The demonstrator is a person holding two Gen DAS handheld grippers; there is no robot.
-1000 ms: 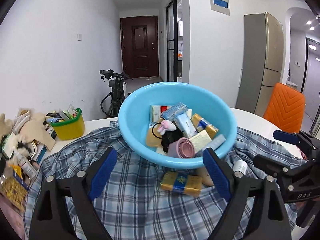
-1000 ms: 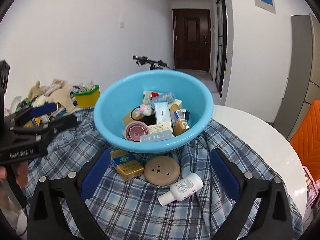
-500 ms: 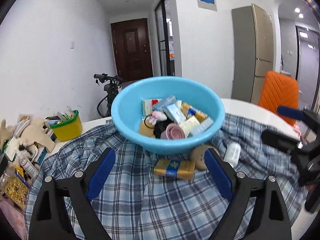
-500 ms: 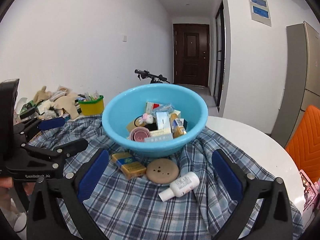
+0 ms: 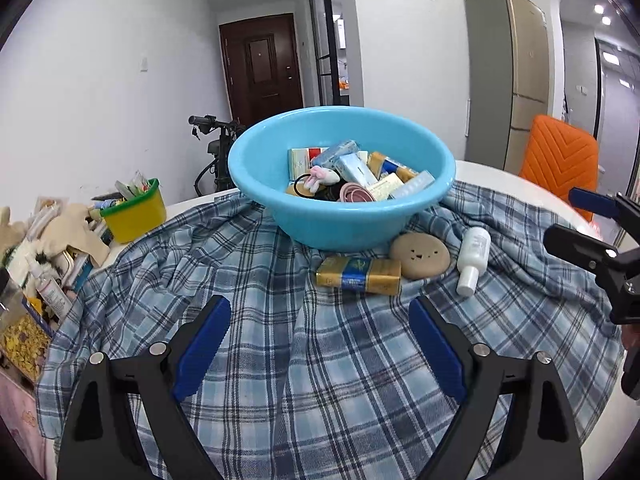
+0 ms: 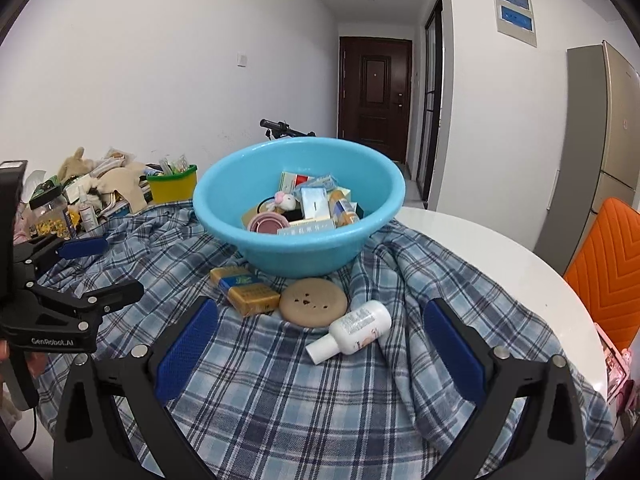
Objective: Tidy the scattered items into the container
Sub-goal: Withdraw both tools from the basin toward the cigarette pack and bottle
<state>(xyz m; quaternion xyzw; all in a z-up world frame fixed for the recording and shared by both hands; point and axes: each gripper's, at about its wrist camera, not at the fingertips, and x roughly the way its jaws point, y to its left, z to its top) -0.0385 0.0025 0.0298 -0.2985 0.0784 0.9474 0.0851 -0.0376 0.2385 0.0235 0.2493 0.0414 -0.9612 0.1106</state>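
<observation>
Left wrist view showed both claws farther back from the blue basin (image 5: 340,200) than they had been a second before: the basin sat smaller and higher in the picture, and more of the plaid cloth (image 5: 320,360) lay in front of the fingers. The left claw (image 5: 320,344) stood wide open with nothing between its blue pads, as it had throughout that second. The right claw (image 6: 320,344), seen in its own view, was likewise spread wide and empty.

That retreat brought the remaining loose items fully into sight. Three still lay on the cloth just in front of the basin: a gold and blue packet (image 5: 358,276), a round tan disc (image 5: 419,255) touching or nearly touching the packet's end, and a white bottle (image 5: 473,254) lying on its side just beside the disc. From the right wrist view the same row read packet (image 6: 245,290), disc (image 6: 313,302), bottle (image 6: 352,336), with the bottle nearest that claw.

The basin already held a pile of small boxes, a pink cup and a rabbit hair tie, so the job looked mostly done. Pulling back probably meant lining up for another pick. The clutter and yellow tub (image 5: 134,216) at the bench's far left edge seemed separate from this tidy-up, though that was uncertain.
</observation>
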